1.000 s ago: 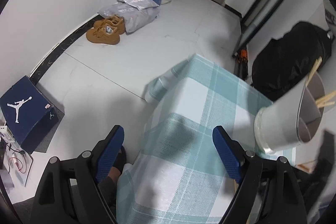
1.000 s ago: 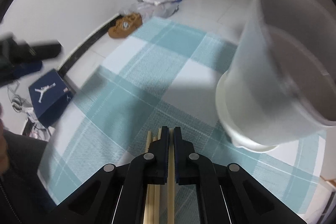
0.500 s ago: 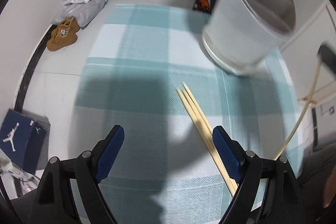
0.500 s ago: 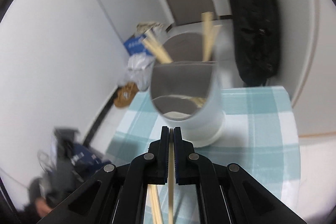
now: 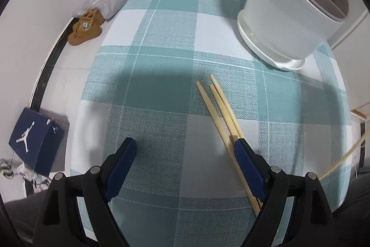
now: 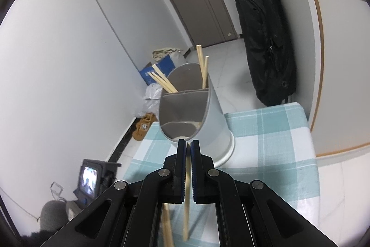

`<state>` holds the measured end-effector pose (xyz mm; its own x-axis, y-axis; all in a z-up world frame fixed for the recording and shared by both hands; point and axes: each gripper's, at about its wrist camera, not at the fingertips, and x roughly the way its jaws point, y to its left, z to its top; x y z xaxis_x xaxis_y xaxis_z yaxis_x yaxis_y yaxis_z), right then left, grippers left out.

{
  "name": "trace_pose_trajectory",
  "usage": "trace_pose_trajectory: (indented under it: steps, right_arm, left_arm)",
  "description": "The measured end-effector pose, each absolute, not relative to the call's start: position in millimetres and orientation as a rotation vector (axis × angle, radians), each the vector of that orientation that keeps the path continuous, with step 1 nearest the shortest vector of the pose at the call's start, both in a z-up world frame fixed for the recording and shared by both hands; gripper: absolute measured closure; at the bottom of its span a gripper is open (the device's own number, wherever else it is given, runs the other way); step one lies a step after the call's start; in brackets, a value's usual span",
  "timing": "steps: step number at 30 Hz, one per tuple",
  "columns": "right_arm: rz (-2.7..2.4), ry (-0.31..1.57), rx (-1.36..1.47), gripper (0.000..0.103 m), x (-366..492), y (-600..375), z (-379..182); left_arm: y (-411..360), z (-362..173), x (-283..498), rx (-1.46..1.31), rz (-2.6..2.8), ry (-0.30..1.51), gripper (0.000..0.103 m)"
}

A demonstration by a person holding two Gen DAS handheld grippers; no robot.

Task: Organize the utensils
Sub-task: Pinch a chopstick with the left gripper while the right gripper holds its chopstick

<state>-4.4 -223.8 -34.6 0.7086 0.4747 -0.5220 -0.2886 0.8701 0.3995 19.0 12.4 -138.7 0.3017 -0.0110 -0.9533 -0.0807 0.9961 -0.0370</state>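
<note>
The lower ends of the chopsticks (image 5: pixel 222 112) on the table are covered by the left gripper's (image 5: pixel 185 149) right finger. The holder's (image 5: pixel 289 13) rim is cut off by the top edge in the left wrist view. In the right wrist view, the held chopstick (image 6: pixel 186 205) is hidden where the pads meet, and a second stick (image 6: pixel 167 227) below is blurred.
</note>
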Motion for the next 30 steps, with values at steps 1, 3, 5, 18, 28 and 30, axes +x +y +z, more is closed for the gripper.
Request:
trace_pose_trajectory:
  steps: [1,3,5,18,28,30]
  right_arm:
    - [0.436,0.66,0.306,0.1,-3.4,-225.6,-37.4]
    - [0.436,0.675,0.312,0.1,0.2,-229.3,-39.9]
    - [0.451,0.687,0.346,0.1,3.9,-234.5,-38.3]
    - [0.432,0.678,0.346,0.1,12.2,-248.2,-42.7]
    - [0.417,0.688,0.354,0.1,16.5,-249.5,-40.5]
    - [0.415,0.687,0.349,0.1,15.3,-249.3,-38.3]
  left_arm:
    - [11.9,-139.1,19.2,-0.088,0.056,1.267,0.02]
    - [7.7,-139.8,18.7,-0.098,0.076,1.269,0.02]
    - [8.2,-140.8,19.4,-0.111,0.096,1.272,0.02]
    - [13.0,-142.4,42.8,-0.059,0.198,1.278,0.02]
    - [14.3,-139.6,55.3,-0.111,0.179,1.252,0.073]
    - [12.6,-138.6,54.8,-0.109,0.182,1.242,0.089]
